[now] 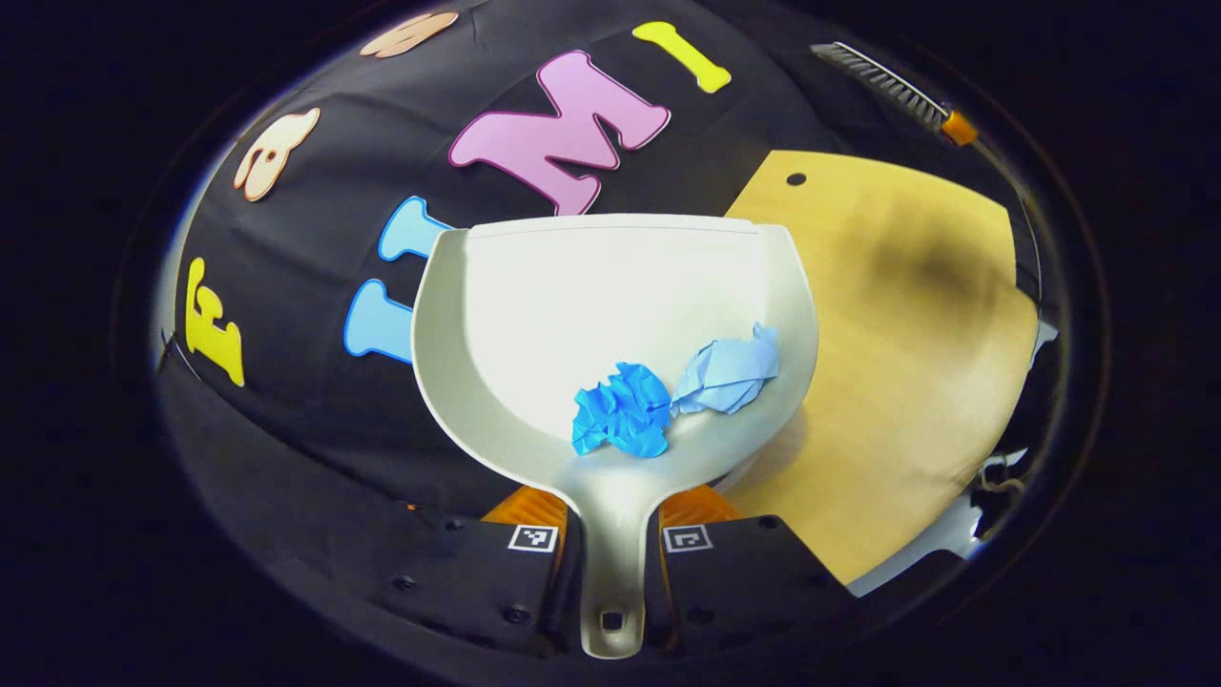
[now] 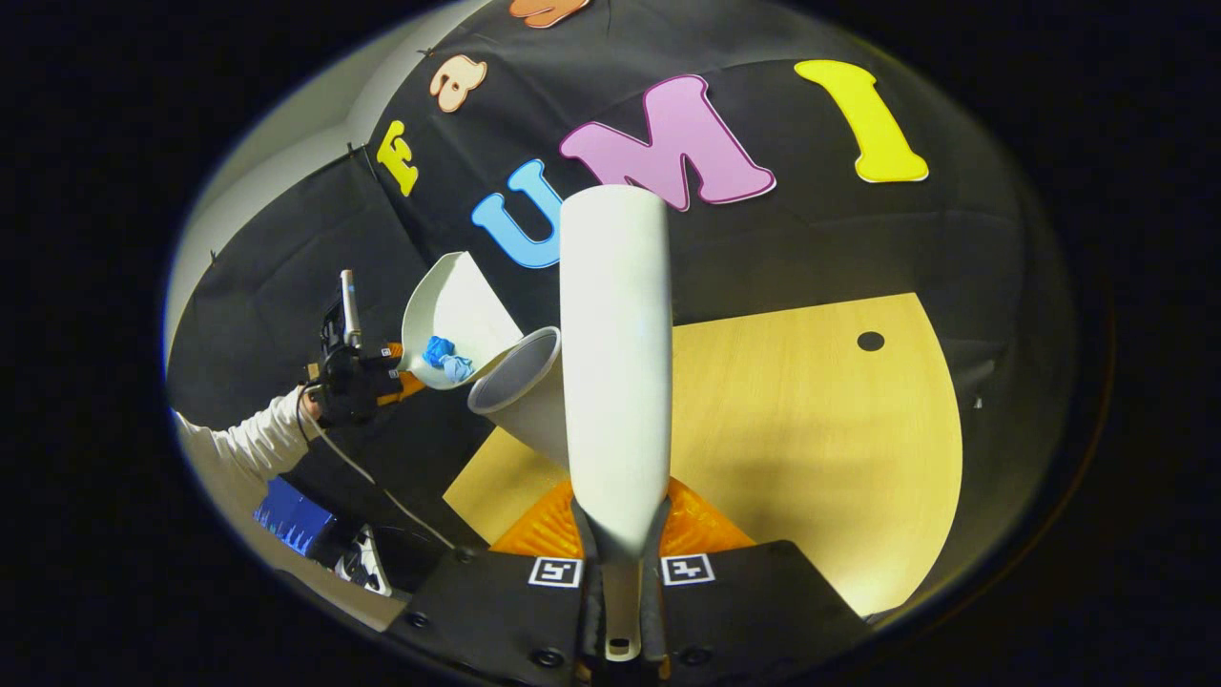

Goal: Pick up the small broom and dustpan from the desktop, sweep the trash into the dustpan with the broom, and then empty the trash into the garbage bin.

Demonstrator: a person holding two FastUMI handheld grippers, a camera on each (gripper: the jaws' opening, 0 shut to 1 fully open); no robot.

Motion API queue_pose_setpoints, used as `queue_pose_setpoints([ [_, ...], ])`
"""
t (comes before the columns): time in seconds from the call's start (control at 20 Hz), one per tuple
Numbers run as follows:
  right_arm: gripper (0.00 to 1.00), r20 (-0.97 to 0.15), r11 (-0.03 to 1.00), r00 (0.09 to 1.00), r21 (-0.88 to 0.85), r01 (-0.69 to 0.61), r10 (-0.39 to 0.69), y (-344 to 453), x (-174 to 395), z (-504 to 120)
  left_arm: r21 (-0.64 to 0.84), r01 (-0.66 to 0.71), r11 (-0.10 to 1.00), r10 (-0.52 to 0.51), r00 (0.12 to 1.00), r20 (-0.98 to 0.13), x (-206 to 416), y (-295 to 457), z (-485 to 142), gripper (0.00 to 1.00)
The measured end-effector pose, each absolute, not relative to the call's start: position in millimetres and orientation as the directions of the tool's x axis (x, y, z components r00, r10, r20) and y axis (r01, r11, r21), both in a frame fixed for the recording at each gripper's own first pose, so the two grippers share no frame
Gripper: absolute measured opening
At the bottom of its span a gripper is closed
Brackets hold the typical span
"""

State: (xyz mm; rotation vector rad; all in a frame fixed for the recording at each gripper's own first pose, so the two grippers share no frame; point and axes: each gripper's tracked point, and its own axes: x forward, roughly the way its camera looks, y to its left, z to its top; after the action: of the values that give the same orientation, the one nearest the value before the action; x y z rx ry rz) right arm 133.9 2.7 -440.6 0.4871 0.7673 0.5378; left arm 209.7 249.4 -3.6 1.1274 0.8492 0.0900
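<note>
The left gripper (image 1: 610, 553) is clamped on the dustpan (image 1: 591, 296) by its narrow handle; the pan looks light, stiff and smooth, so the two crumpled blue paper balls (image 1: 668, 396) (very light, loose) could slide out if tipped early. The right gripper (image 2: 620, 572) pinches the broom (image 2: 615, 363) by its thin handle. In the right gripper view the garbage bin (image 2: 520, 386) stands just beside the raised pan, at the desk (image 2: 811, 429) edge; nothing blocks the way.

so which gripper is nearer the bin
Left. The left gripper holds the dustpan right beside the bin, its pan over the rim. The right gripper holds the broom farther back, over the table.
</note>
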Motion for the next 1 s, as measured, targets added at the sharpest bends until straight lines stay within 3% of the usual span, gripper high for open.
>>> queue_pose_setpoints([
  [0.3, 0.16, -0.542, 0.759, 0.568, 0.599, -0.257, 0.620, 2, 124, -465, 0.848, 0.511, 0.138, 0.628, 0.617, -0.474, 223, 314, 13, 0.24],
  [0.5, 0.16, -0.567, 0.769, 0.548, 0.584, -0.259, 0.615, 2, 118, -474, 0.778, 0.572, -0.260, 0.662, 0.692, -0.288, 226, 319, 37, 0.24],
  [0.6, 0.16, -0.579, 0.777, 0.542, 0.574, -0.259, 0.609, 0, 115, -478, 0.719, 0.574, -0.391, 0.653, 0.724, -0.223, 228, 316, 43, 0.24],
  [0.75, 0.16, -0.591, 0.783, 0.538, 0.569, -0.252, 0.602, -2, 114, -482, 0.735, 0.541, -0.408, 0.622, 0.754, -0.210, 228, 315, 40, 0.24],
  [1.0, 0.16, -0.598, 0.799, 0.556, 0.552, -0.236, 0.577, -7, 120, -481, 0.881, 0.381, -0.281, 0.559, 0.811, -0.172, 227, 302, 40, 0.24],
])
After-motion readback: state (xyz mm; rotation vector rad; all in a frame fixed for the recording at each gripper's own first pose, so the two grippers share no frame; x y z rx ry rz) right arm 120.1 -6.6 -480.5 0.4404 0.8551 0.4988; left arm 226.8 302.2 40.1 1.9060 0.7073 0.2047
